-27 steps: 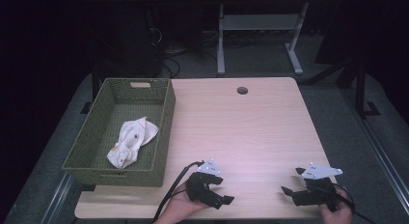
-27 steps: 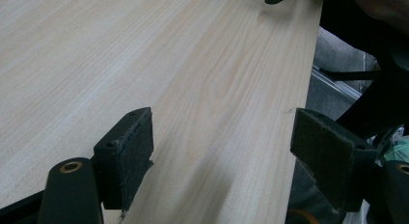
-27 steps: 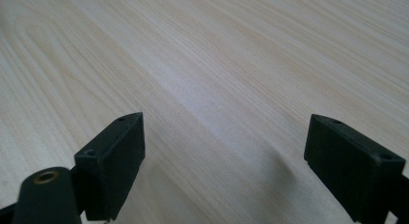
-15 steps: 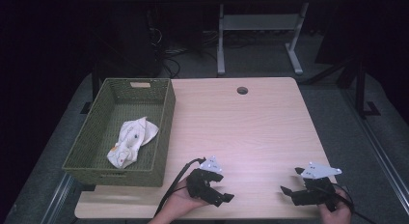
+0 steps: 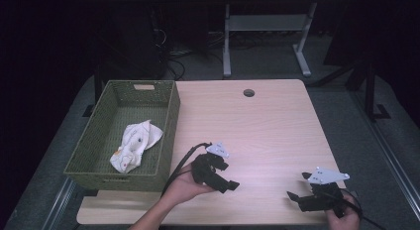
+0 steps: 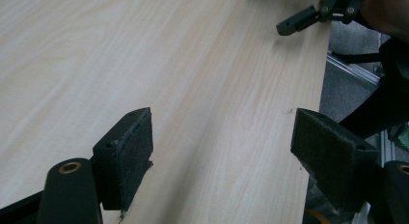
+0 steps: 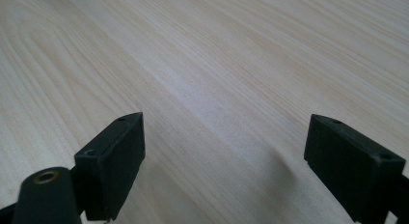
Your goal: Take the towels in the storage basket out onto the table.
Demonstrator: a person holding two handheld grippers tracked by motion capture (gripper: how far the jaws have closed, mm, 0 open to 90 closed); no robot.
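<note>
The surface (image 5: 257, 136) is a pale wooden top, bare across its middle and right. At its left edge stands a green woven basket (image 5: 168, 121), and inside it, toward the near end, lies a crumpled white cloth (image 5: 133, 145) with small coloured marks. That cloth looks like the thing the work turns on, since nothing else loose lies within reach.

The left hand-held gripper (image 5: 233, 185) sits low at the near edge, just right of the basket's near corner, pointing to the right and away from the cloth. In the left gripper view its jaws stand wide apart over bare wood, nothing between them. The right hand-held gripper (image 5: 293, 196) rests near the right corner, well apart from the basket, pointing left; in the right gripper view its jaws are likewise wide and empty.

If the cloth is to be picked up, the left hand-held gripper is the better choice, being near the basket. It should turn toward the basket, rise over the rim, and come down on a raised fold rather than a flat part, so the pads (image 6: 126, 156) catch fabric and not the woven floor. Close firmly, then lift straight up so the cloth clears the wall.
</note>
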